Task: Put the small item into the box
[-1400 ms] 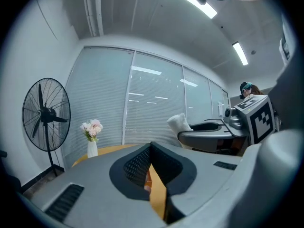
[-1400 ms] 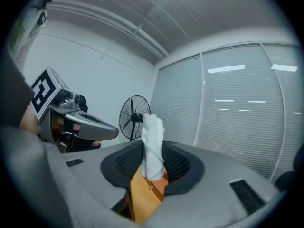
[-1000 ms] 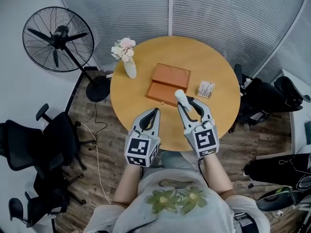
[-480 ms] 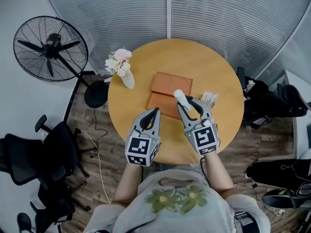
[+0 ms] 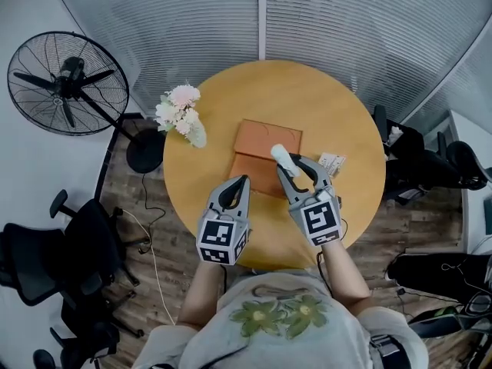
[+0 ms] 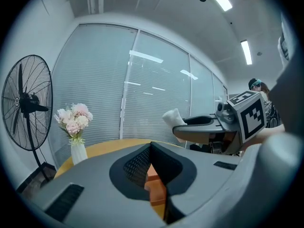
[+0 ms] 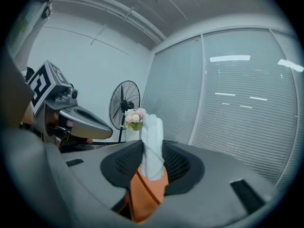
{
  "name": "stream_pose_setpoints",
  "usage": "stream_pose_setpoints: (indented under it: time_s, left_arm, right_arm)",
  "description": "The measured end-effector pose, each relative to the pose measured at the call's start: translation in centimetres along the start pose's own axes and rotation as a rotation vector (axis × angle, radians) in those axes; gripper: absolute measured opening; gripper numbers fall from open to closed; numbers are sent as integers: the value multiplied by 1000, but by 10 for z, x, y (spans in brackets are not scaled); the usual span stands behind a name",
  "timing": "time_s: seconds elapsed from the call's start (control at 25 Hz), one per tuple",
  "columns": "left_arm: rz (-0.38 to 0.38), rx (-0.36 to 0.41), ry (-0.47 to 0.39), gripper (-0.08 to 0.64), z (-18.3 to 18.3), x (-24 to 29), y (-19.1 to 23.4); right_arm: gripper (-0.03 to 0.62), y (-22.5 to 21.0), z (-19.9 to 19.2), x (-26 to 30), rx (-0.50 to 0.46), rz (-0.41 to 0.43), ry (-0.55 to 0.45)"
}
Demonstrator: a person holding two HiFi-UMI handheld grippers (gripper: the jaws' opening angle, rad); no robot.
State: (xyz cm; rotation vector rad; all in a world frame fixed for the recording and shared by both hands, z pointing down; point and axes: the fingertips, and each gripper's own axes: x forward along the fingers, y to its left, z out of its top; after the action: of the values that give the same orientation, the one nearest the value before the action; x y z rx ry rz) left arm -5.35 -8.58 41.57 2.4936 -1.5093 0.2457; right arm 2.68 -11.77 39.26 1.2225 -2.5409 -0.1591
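An orange box [image 5: 257, 151] lies flat on the round wooden table [image 5: 338, 114], with a seam across its middle. My right gripper [image 5: 298, 164] hovers over the box's right side, shut on a small white item [image 5: 281, 157] that sticks up past its fingertips. In the right gripper view the white item [image 7: 153, 148] stands upright between the pads, with the orange box [image 7: 145, 198] below. My left gripper [image 5: 244, 181] is shut and empty near the box's front edge. Through its jaws a strip of the box [image 6: 154, 189] shows.
A vase of pink flowers [image 5: 181, 112] stands at the table's left edge and a small printed pack [image 5: 332, 161] lies right of the box. A floor fan [image 5: 68, 71] stands at far left, office chairs [image 5: 46, 252] lower left, dark bags [image 5: 430, 164] at right.
The right gripper with the white item has edged a little further over the box. The left gripper has kept its place beside it, still shut.
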Motion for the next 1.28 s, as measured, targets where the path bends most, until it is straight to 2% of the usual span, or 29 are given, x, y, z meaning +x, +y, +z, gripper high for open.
stream_pose_setpoints:
  time_s: [0.72,1.28]
  left_arm:
    - [3,-23,40,3,-14,25,25]
    - [-9,-25,84,3,-32,36,25]
  right_arm:
    - [133,2,-30,40,-9,51,80]
    - [133,5,-66,55,-27,76,168]
